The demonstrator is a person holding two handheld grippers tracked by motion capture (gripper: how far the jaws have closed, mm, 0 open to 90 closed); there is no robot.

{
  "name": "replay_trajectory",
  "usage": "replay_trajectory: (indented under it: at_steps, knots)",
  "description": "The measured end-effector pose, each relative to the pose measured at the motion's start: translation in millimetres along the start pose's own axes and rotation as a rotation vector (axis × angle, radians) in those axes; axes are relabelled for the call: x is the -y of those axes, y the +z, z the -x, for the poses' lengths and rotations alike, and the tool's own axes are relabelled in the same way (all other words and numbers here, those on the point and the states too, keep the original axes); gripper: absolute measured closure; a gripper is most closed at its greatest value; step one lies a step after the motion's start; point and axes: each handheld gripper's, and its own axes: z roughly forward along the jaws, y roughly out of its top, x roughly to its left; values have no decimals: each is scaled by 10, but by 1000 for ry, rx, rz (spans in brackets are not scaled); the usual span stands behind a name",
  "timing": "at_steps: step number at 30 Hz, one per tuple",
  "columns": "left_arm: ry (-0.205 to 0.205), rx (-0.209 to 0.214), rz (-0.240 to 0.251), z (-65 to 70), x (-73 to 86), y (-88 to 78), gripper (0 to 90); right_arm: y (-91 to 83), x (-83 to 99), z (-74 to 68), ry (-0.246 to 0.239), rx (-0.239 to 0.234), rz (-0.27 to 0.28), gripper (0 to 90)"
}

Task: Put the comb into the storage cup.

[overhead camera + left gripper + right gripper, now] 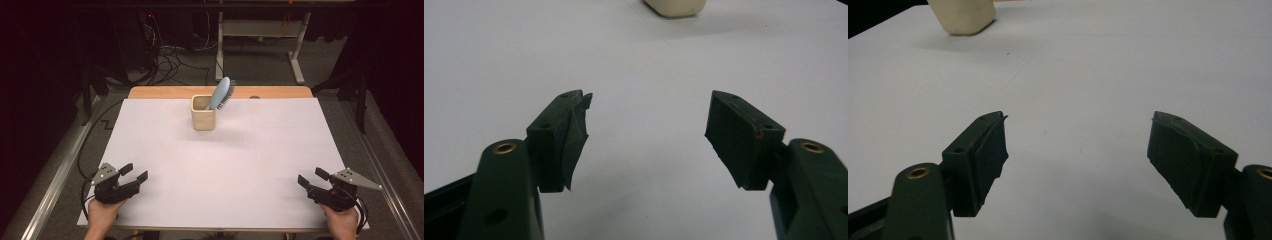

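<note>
Both grippers, left [136, 173] and right [310, 178], rest at near table [165, 150] edge, jaws wide, empty. Brush [220, 93] stands in cup [203, 119] far centre; looks either finished or unstarted.

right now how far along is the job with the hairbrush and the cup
Looks done: the blue hairbrush stands tilted in the beige cup at the far side of the table. In hand: nothing; the left gripper and right gripper rest open near the front edge. Left: nothing visible.

One cream cup [203, 119], one blue hairbrush [221, 93], apparently bristled, two claws [136, 173].
</note>
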Motion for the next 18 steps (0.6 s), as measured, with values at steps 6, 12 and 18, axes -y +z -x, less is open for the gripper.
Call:
replay_trajectory:
  at_steps: [6, 12, 18]
  knots:
    - [0, 2, 0, 0, -2, 0, 333, -43, 37, 12, 9, 2, 10, 243]
    - [0, 0, 2, -4, -1, -2, 333, -60, 56, -3, 5, 6, 7, 243]
    - [-1, 0, 0, -11, -1, 3, 332, -60, 58, 7, 10, 8, 9, 243]
